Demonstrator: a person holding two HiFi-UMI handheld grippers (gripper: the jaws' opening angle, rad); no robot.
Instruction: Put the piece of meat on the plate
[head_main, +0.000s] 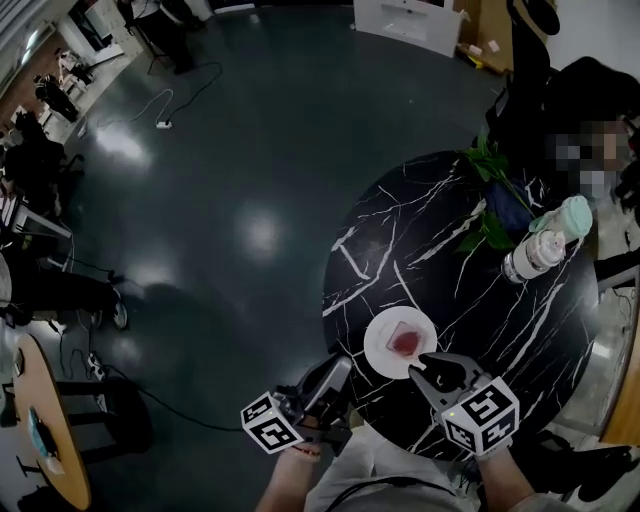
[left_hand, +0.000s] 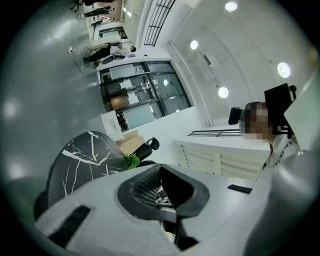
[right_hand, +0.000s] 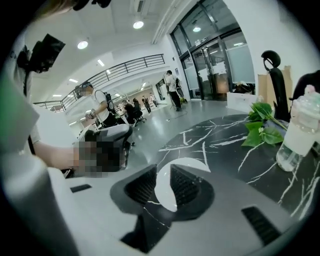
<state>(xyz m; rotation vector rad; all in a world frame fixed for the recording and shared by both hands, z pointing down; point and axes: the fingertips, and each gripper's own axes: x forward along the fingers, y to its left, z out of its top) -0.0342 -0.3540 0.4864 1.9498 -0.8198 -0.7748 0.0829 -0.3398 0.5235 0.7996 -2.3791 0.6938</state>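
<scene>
Reddish-pink piece of meat (head_main: 405, 342), flat and roughly square, is seen lying in the middle of a round white plate (head_main: 378, 347). The plate is set on a round black counter (head_main: 450, 250) veined with white, close to its near edge. No clear long axis can be made out on the meat from the head view.

The right tool (head_main: 425, 366) is held just at the near rim of the plate, angled downward. The meat lies just beyond its tips, toward the middle of the counter. Its jaws are kept narrowly apart with nothing pinched between them, and only the white of the plate shows through the gap in the right gripper view.

The left tool (head_main: 338, 366) is held off the near edge of the counter, on the left and farther from the plate. Its tips appear to be closed together, and nothing is held. The right tool is therefore the nearer one.

A clear plastic bottle (head_main: 535, 255) and a green leafy sprig (head_main: 487, 160) are placed toward the far right edge, well apart from the plate.

The placing is judged to be done, since the meat rests free on the plate. Only a clean retreat of the right tool, clear of the rim, seems to be called for.
</scene>
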